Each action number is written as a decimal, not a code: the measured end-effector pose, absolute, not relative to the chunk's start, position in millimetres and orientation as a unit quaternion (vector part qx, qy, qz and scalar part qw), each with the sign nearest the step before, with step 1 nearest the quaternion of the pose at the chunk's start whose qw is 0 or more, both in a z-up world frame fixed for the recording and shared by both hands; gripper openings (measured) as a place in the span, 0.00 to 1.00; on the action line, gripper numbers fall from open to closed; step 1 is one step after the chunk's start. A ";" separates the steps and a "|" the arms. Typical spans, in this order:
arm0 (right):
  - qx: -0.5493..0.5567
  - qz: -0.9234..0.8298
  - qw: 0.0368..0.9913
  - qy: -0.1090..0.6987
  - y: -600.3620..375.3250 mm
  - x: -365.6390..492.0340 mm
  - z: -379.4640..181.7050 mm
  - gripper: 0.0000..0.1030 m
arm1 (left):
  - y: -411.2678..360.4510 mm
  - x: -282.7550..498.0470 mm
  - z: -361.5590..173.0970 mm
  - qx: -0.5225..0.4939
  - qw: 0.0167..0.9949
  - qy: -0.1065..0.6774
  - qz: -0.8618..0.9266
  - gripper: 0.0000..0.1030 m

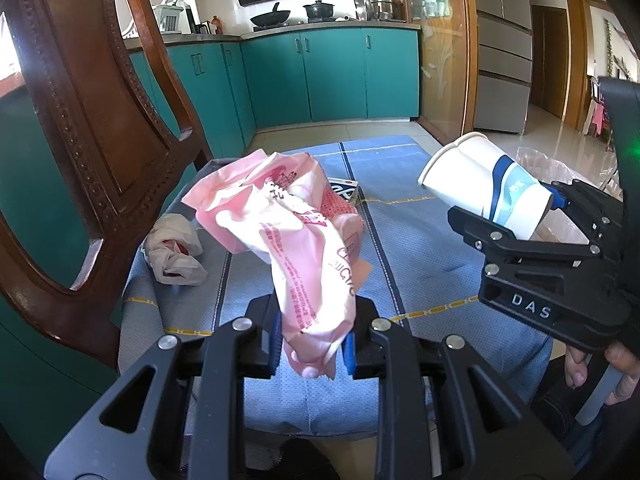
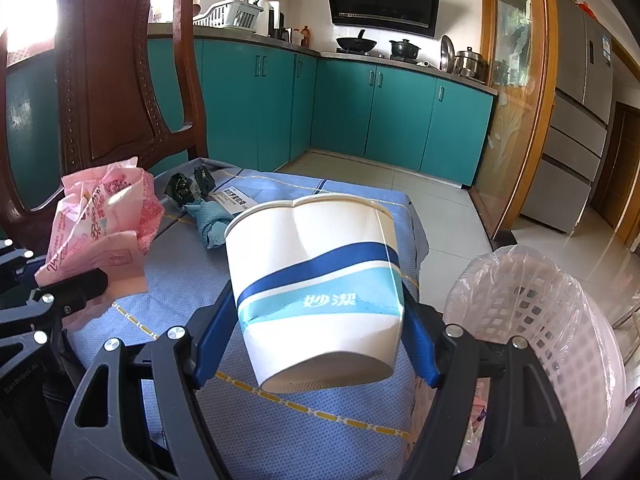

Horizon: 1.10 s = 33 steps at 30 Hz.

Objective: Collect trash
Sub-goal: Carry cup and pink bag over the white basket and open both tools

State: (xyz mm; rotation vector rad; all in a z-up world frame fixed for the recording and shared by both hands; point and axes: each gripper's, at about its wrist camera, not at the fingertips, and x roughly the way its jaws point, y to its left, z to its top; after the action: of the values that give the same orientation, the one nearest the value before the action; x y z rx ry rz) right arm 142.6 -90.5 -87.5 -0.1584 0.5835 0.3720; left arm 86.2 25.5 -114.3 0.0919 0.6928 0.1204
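- At far left we see a carved wooden chair back (image 1: 92,128) standing against the table (image 1: 420,248), which wears a blue quilted cloth
- Just right of the chair, a crumpled white plastic bag (image 1: 174,254) lies on the cloth
- Our left tongs (image 1: 312,350) are closed tight on the lower end of a crumpled pink wrapper (image 1: 288,232); the blue pads pinch it from both sides and the wrapper stands up above the cloth, lifted off the table
- From the right wrist view, a black crumpled packet (image 2: 182,188), a twisted blue-green cloth scrap (image 2: 210,220) and a white printed box (image 2: 234,198) lie together at the far end of the table
- Our right tongs (image 2: 316,344) clamp a white paper cup with blue bands (image 2: 316,280) by its sides near the base; the cup is dented, held in the air over the table, its rim tilted away from the camera
- At far right, beside the table's edge, a white perforated waste basket (image 2: 532,320) lined with a clear bag stands on the tiled floor (image 2: 452,216)
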 end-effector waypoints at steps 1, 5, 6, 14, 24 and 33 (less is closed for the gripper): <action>-0.069 0.183 0.939 0.284 -93.5 142.8 -85.0 0.71 | 25.7 86.7 -114.4 0.045 0.938 0.339 0.058 0.23; -0.039 0.179 0.945 0.273 -112.0 144.0 -73.7 0.71 | 26.3 89.3 -115.3 0.041 0.937 0.342 0.049 0.23; -0.024 0.177 0.946 0.269 -120.5 144.8 -69.4 0.71 | 26.0 89.9 -115.5 0.042 0.937 0.342 0.049 0.23; 0.037 0.093 0.965 0.242 -200.5 148.4 -50.6 0.71 | -3.2 101.2 -103.4 0.055 0.944 0.326 0.015 0.23; 0.085 -0.003 0.960 0.268 -306.8 143.2 -55.3 0.71 | -92.4 132.2 -89.6 0.071 0.939 0.316 -0.118 0.23; 0.072 -0.005 0.950 0.305 -315.9 149.8 -72.3 0.72 | -168.5 165.6 -100.4 0.075 0.917 0.338 -0.197 0.23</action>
State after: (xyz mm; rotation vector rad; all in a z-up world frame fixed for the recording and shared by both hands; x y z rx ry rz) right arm 149.8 -315.9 -72.3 0.1459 0.6213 -0.0112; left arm 165.6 -168.5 -100.4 0.1552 0.6945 -0.4063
